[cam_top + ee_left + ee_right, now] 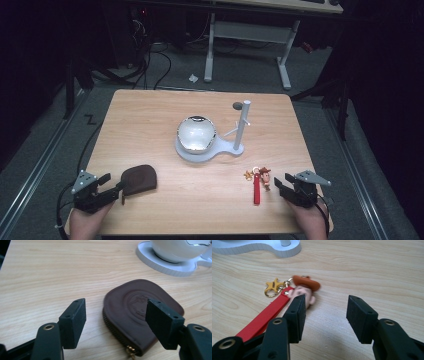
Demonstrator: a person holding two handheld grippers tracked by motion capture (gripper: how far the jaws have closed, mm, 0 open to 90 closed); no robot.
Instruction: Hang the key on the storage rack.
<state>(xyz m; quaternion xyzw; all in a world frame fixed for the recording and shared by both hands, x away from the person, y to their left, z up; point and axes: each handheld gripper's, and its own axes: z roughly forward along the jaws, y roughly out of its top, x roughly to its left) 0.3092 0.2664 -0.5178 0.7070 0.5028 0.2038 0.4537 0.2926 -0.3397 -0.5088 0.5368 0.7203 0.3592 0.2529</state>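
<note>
Brown leather pouch (139, 179) near the desk's (150, 115) front-left corner sits right ahead of the wide-open, empty left tool (112, 186); the right tool (278, 183), also wide open, faces the keychain (258, 183).

A brown leather zip pouch (139, 179) lies flat left of the white stand (186, 150); a red-strapped cowboy keychain (258, 183) lies to its right.

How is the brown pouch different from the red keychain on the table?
The brown pouch is one rounded, flat leather piece with a zip along its edge; the red keychain is a thin strap with a small hatted figure and a gold star charm. The pouch lies near the left tool, the keychain near the right tool. The pouch is wider, the keychain longer and narrower. Both lie flat on the wooden table, ungripped.
</note>
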